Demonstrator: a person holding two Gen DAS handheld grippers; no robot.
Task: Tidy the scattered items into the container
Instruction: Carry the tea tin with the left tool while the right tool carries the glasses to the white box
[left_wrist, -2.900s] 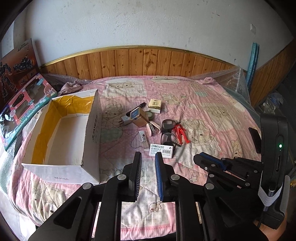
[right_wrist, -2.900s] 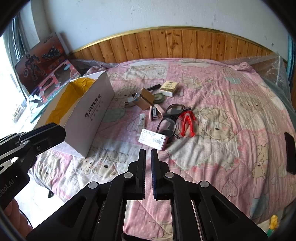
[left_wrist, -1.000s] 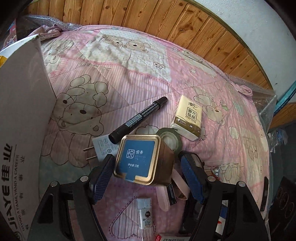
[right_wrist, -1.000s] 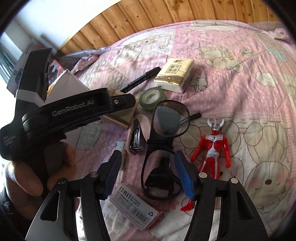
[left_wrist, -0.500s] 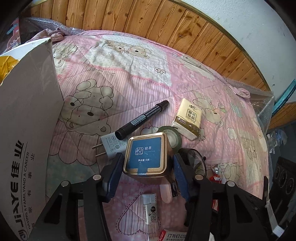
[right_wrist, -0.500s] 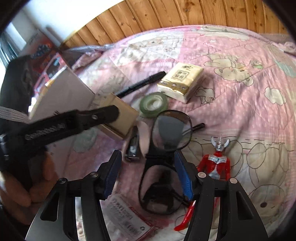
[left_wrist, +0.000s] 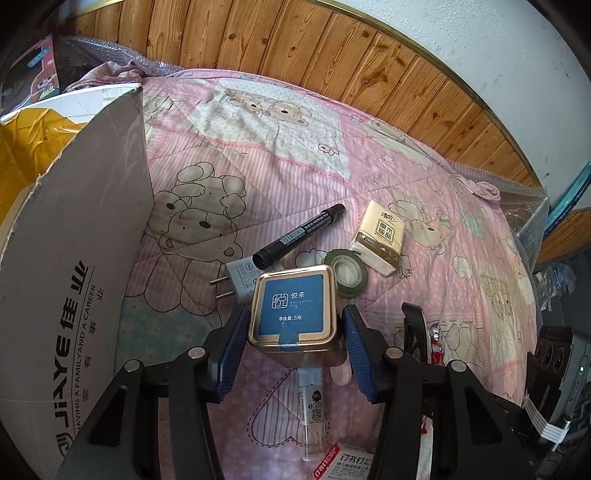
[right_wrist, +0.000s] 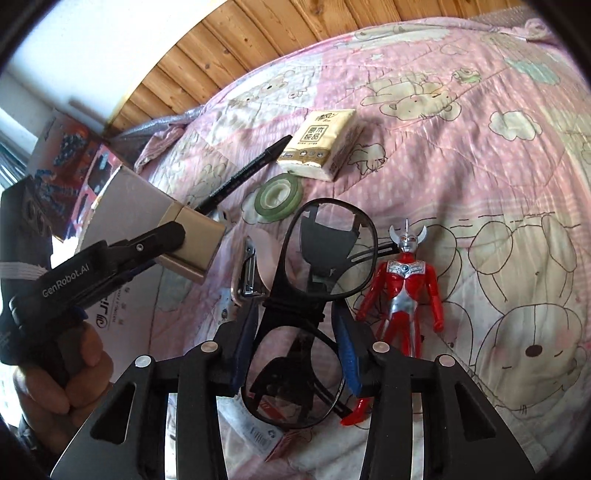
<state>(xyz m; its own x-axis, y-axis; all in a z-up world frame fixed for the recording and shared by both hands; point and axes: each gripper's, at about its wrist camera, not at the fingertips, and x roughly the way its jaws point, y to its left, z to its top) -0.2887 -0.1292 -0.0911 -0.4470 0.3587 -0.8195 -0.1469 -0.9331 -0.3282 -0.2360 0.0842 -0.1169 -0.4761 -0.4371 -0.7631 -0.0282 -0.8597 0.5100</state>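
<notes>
Both grips have closed since a second ago: left gripper (left_wrist: 293, 343) clamps the tea tin (left_wrist: 295, 314), box (left_wrist: 74, 258) left; right gripper (right_wrist: 295, 347) pinches glasses (right_wrist: 314, 288).

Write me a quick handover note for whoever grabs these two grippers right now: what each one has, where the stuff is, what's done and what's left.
Left gripper: shut on the gold tea tin, beside the cardboard box.
Right gripper: closed around the bridge of the black glasses.
On the quilt: marker, tissue pack, green tape roll, charger plug, red toy figure, nail clipper, staples box, small tube.
Done: two items gripped; none seen boxed.
Left: drop both into the box, then collect the rest.
</notes>
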